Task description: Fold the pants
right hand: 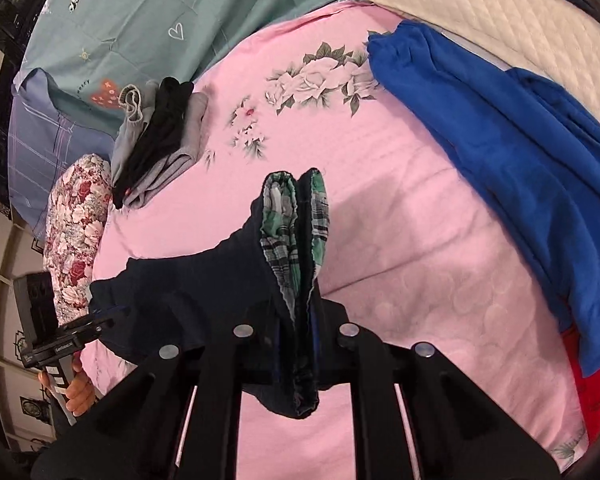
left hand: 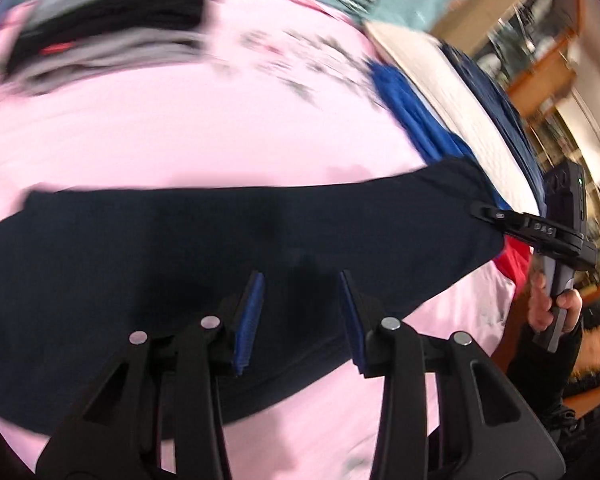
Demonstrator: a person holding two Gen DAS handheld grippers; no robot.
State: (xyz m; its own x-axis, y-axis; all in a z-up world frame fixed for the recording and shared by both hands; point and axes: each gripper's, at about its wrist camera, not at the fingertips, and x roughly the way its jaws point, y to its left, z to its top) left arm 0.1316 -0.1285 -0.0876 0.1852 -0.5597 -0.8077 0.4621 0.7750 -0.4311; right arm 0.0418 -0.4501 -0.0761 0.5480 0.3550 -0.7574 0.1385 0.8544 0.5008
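Note:
Dark navy pants (left hand: 220,256) with a green plaid lining (right hand: 288,240) hang stretched above a pink bedsheet (left hand: 180,128). My right gripper (right hand: 298,336) is shut on the pants' waistband end, the lining bunched between its fingers; it shows in the left wrist view (left hand: 496,214) pinching the cloth's right end. My left gripper (left hand: 302,320) is open, blue pads apart, just over the pants' middle. In the right wrist view the left gripper (right hand: 104,318) sits at the pants' far left end.
A pile of grey and black folded clothes (right hand: 160,140) lies at the sheet's far left. Blue clothing (right hand: 500,152) and a red garment (right hand: 596,392) lie on the right. A cream quilted pillow (right hand: 500,20), a teal patterned cover (right hand: 140,20) and a floral pillow (right hand: 80,240) border the sheet.

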